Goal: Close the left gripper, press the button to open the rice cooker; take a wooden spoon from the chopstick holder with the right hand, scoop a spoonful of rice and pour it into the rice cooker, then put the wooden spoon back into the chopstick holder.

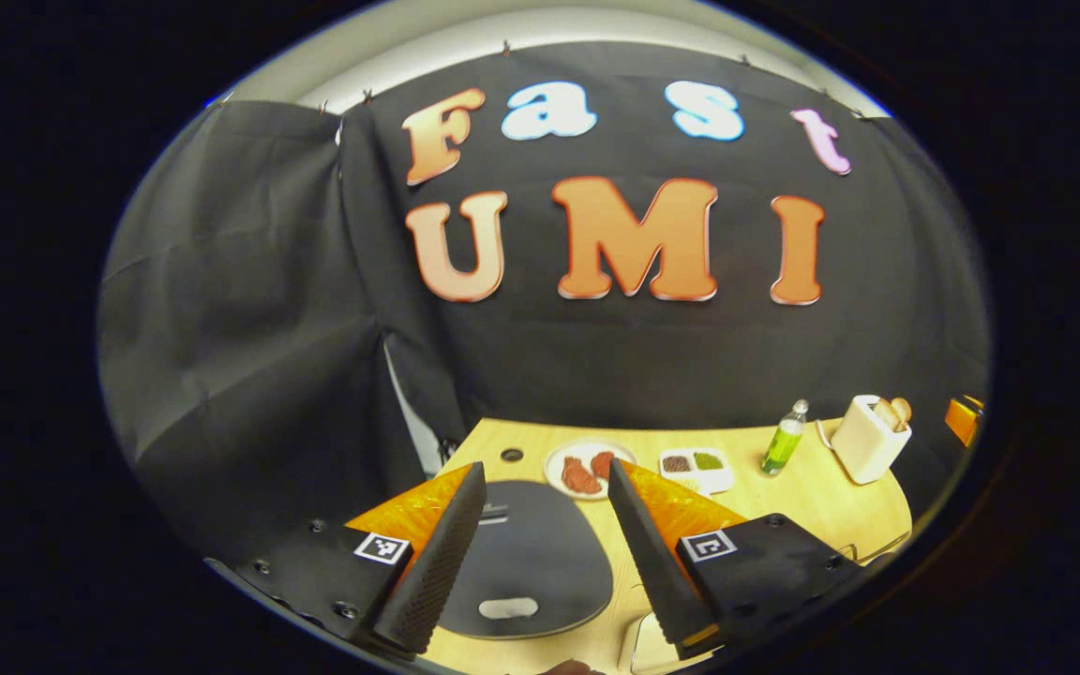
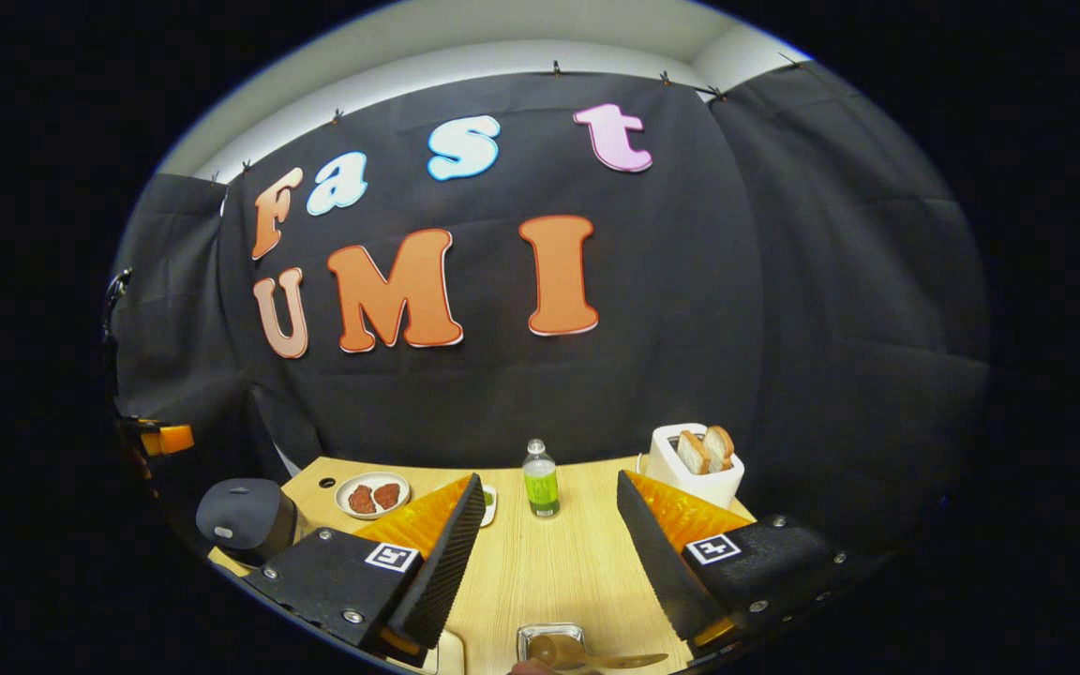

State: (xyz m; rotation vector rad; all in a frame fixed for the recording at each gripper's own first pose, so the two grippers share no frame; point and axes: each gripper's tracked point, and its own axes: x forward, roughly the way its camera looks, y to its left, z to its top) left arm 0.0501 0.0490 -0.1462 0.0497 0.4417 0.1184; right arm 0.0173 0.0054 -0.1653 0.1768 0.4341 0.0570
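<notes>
Left gripper [image 1: 540,487] spread wide above the closed rice cooker [image 1: 526,558]. Right gripper [image 2: 545,502] also apart, empty, over the table [image 2: 549,572]; wooden spoon [image 2: 587,656] sits below it.

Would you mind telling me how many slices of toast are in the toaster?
2: left slice and right slice stand side by side in the white toaster at the table's far right.

Each tool, left tool [image 1: 540,525] and right tool [image 2: 545,534], has black ridged fingers backed with orange, black screwed mounts, and square black-and-white markers at 7 and 5 o'clock.
</notes>
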